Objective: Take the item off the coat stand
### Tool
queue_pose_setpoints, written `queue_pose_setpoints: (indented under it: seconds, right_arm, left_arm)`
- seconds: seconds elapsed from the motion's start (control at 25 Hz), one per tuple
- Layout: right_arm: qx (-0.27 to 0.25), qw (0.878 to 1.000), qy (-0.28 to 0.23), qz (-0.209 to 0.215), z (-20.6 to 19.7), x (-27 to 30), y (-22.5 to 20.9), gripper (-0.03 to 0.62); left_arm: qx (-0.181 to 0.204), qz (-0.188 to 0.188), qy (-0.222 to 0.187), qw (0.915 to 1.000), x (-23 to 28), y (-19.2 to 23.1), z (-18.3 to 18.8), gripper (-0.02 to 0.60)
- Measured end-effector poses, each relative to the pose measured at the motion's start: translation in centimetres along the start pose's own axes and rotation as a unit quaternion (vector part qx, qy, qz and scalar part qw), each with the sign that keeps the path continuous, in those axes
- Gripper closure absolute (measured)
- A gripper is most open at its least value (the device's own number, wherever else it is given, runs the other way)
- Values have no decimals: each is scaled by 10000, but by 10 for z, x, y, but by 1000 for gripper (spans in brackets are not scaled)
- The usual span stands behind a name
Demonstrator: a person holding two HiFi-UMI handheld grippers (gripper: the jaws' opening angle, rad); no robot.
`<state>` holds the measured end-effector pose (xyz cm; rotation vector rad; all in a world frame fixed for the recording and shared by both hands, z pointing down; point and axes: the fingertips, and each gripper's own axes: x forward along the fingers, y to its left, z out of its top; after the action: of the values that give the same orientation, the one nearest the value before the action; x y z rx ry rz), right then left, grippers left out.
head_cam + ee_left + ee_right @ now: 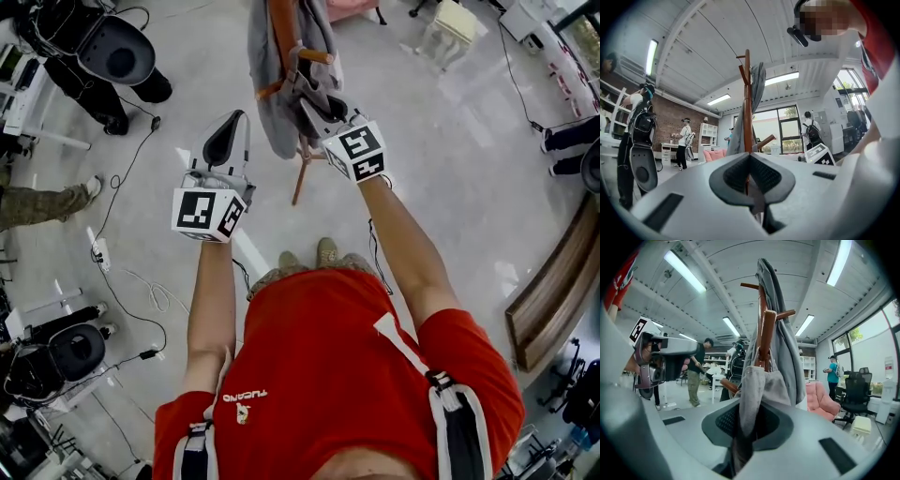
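A grey garment [265, 80] hangs over the pegs of a brown wooden coat stand [283, 28] straight ahead of me. My right gripper [307, 92] is raised against the stand, shut on a fold of that garment [761, 385], which runs down between its jaws. In the right gripper view the stand's pole [762, 319] rises behind the cloth. My left gripper [225, 141] hangs lower and to the left of the stand, apart from it, shut with nothing in it. The left gripper view shows the stand [747, 108] and the garment [757, 89] some way beyond its jaws.
Black cables [122, 187] trail over the pale floor at the left, near standing people [103, 84]. A white stool [452, 28] stands at the back right and a curved wooden bench [553, 291] at the right. A pink armchair [820, 399] sits beyond the stand.
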<state>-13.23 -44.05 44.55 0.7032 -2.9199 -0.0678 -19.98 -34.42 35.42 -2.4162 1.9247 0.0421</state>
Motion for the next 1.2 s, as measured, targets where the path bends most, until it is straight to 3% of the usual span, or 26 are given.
queue_pose_setpoints:
  seconds: [0.12,0.68,1.2]
  right_arm:
    - [-121,9998,-102,-96,8,-1,1,562]
    - [-232,9932,-910,-694,83,-79,17,566]
    - [-439,9939,-970,-287,108,-159,82,566]
  left_arm:
    - [20,-21,4,10000,-2,2,1,572]
    - [6,-355,-256,9990,-28,-20,22,572]
    - [-34,-949,-465,9944,-44,-64,50,572]
